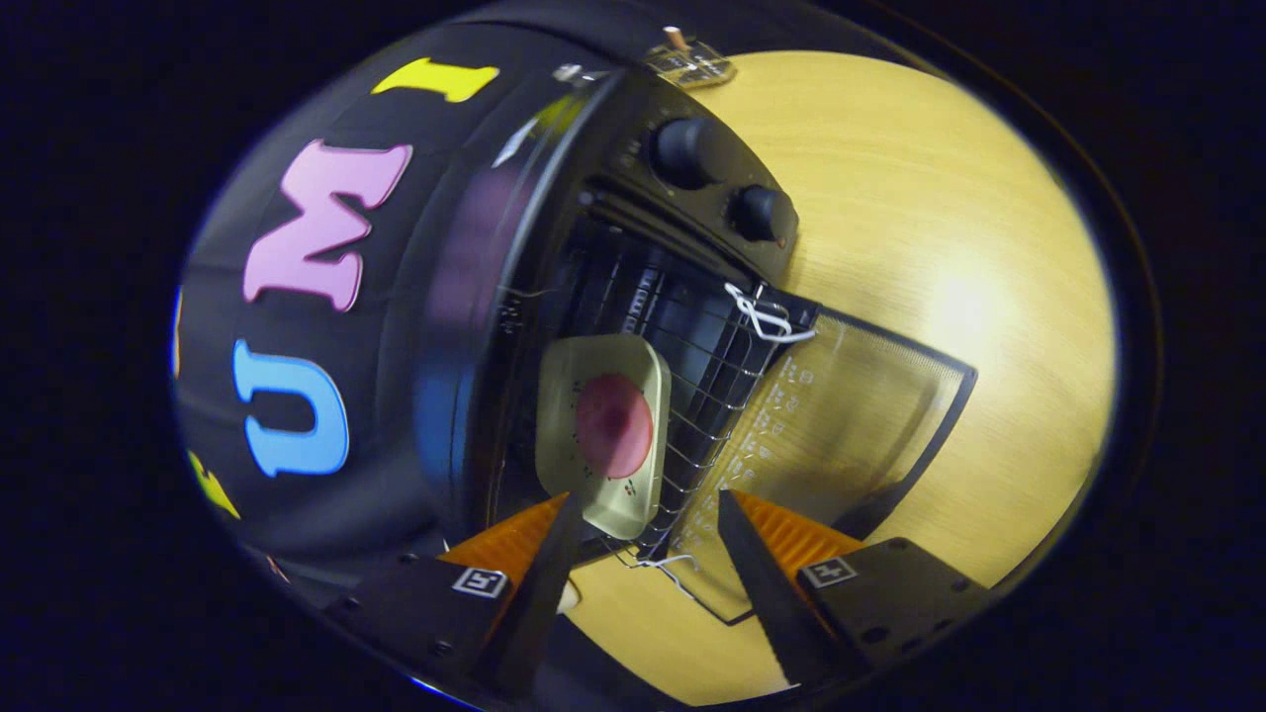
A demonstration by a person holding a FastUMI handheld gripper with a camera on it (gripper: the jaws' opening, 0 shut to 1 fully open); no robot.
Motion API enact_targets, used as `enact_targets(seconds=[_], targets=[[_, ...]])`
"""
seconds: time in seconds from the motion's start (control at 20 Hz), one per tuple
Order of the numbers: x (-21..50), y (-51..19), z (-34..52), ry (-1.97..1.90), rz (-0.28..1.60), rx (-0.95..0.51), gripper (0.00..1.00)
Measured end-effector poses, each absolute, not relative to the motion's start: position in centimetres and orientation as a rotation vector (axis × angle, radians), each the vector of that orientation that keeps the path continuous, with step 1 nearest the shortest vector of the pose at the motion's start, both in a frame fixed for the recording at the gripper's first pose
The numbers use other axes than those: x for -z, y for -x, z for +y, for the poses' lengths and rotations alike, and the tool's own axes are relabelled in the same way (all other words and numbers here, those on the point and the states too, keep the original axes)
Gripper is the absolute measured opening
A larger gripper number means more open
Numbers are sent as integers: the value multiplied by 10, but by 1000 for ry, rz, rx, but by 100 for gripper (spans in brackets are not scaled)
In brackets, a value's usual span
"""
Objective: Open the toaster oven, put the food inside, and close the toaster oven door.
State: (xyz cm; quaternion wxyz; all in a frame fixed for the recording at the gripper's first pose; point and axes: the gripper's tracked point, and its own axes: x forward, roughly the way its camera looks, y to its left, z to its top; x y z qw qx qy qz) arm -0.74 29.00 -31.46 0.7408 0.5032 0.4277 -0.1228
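Claw (648, 554) stood open and empty just short of the tray (603, 430) of food on the toaster oven (633, 297) rack; closing the lowered door (851, 415) likely came next.

The light is bright on the yellow counter (930, 198), with a white shiny spot of glare. The inside of the toaster oven (633, 297) is dark. Everything bends round near the edges, and the near parts look a bit blurry.
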Motion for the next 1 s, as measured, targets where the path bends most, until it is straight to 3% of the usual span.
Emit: enact_targets(seconds=[0.05,0.35,0.7,1.0], targets=[[309,17,283,-1022,928,235,97],[313,78,251,-672,1022,165,98],[356,145,283,-144,1145,-115,99],[395,149,287,-38,1199,-124,99]])
